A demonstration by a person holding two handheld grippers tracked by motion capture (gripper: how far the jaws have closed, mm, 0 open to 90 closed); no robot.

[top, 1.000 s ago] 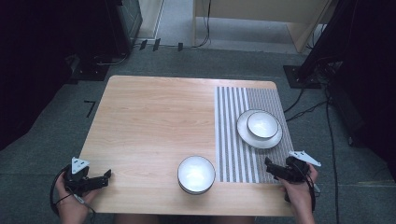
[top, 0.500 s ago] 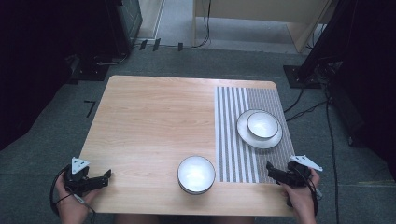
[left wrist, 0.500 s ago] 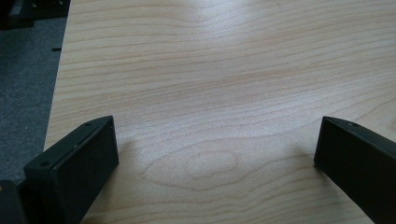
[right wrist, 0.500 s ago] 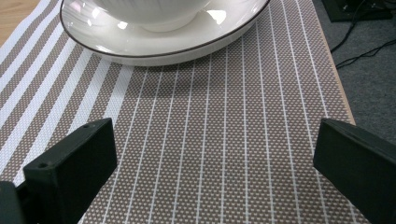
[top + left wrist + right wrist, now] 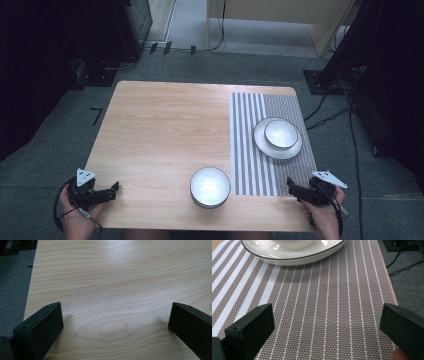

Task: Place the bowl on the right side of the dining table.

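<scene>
Bowl point(image 5: 210, 186) standing alone near the front edge of the wooden surface point(image 5: 165, 130), just left of the striped mat point(image 5: 250, 150), which carries a plate point(image 5: 294, 256) bearing a second bowl point(image 5: 281, 133). Left gripper point(image 5: 111, 190) and right gripper point(image 5: 291, 187) rest at the front corners, jaws spread, holding nothing. Likely step: approach; next, one gripper must straddle a bowl rim.
</scene>
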